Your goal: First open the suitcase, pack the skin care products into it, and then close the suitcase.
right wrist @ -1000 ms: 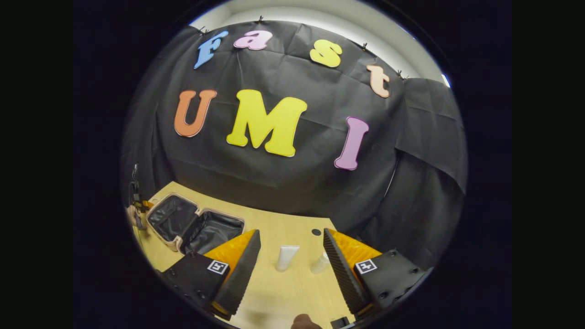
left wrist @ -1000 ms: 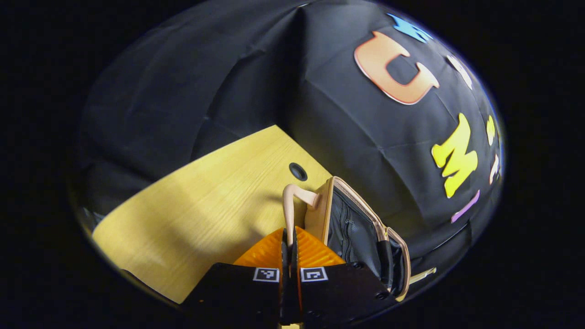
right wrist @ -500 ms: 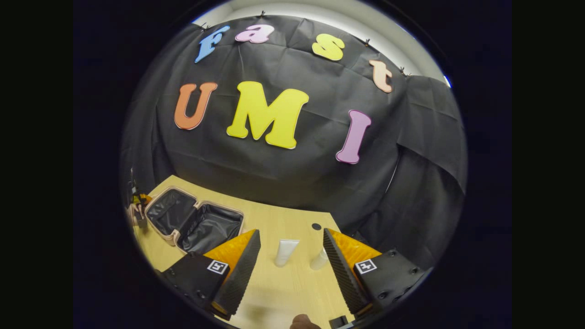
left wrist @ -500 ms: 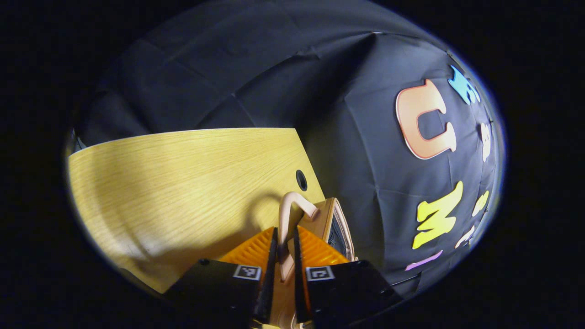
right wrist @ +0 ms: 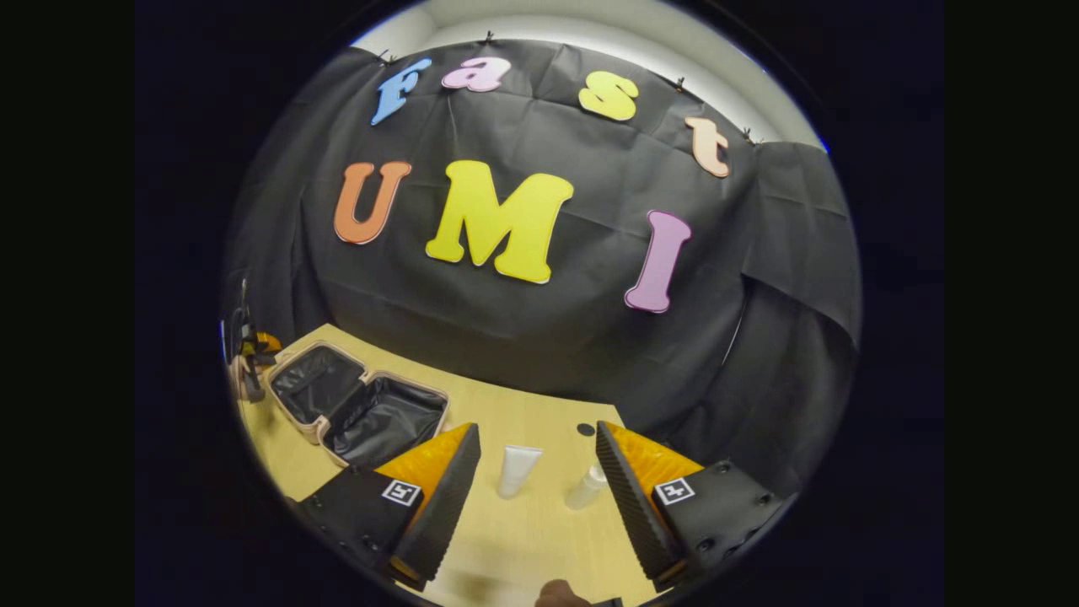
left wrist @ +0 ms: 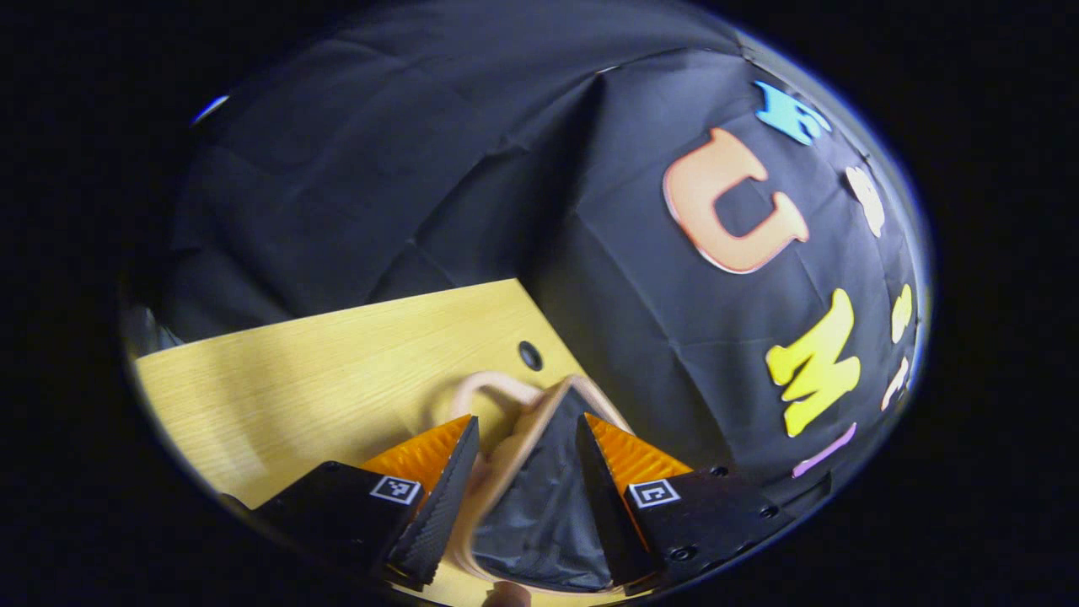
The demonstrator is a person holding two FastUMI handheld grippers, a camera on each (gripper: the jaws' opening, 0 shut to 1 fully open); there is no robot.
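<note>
Suitcase (right wrist: 358, 405) lies open on the table (right wrist: 539, 527), both black-lined halves flat, ahead and left of the right gripper (right wrist: 538, 489), whose fingers stand wide apart, holding nothing. A white tube (right wrist: 516, 469) and a clear bottle (right wrist: 586, 486) lie between and just beyond those fingers; no label on them is readable. The left gripper (left wrist: 527, 485) is spread too, empty, straddling the suitcase's rim with its handle (left wrist: 489, 389) just ahead.

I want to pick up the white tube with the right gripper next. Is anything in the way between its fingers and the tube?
Nothing visible is. In the right gripper view the right gripper is open, and the white tube lies on bare table ahead between its fingers. The clear bottle lies beside it, apart.
</note>
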